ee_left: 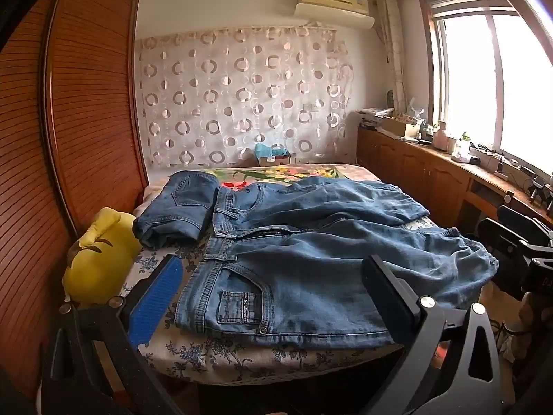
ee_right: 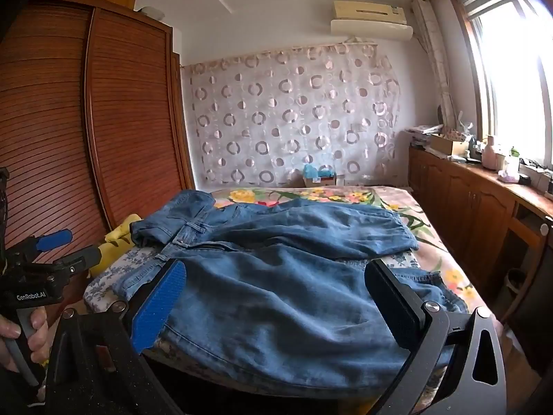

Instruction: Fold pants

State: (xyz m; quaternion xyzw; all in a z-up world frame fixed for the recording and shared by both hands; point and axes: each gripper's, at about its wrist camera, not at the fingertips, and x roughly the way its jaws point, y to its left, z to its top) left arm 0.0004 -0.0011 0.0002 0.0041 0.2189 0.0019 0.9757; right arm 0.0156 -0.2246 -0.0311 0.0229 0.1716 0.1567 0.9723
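Note:
A pair of blue jeans [ee_left: 311, 269] lies spread across the bed, waistband to the left and legs running right. In the left wrist view my left gripper [ee_left: 273, 297] hovers open over the near hip and pocket, its blue pad [ee_left: 159, 301] left of the waistband, nothing between its fingers. From the right wrist the same jeans [ee_right: 293, 276] show, with my right gripper [ee_right: 276, 306] open above the near leg, gripping nothing. A hand [ee_right: 24, 332] holds the left gripper [ee_right: 84, 243] at the far left. A second, folded pair of jeans [ee_left: 179, 207] sits behind the waistband.
A yellow plush toy [ee_left: 100, 259] lies at the bed's left edge by the louvred wooden wardrobe [ee_left: 86, 103]. A flowered bedspread [ee_right: 446, 269] covers the bed. A cardboard box [ee_left: 273, 157] stands at the far end. A cluttered wooden cabinet [ee_left: 432, 169] runs under the window on the right.

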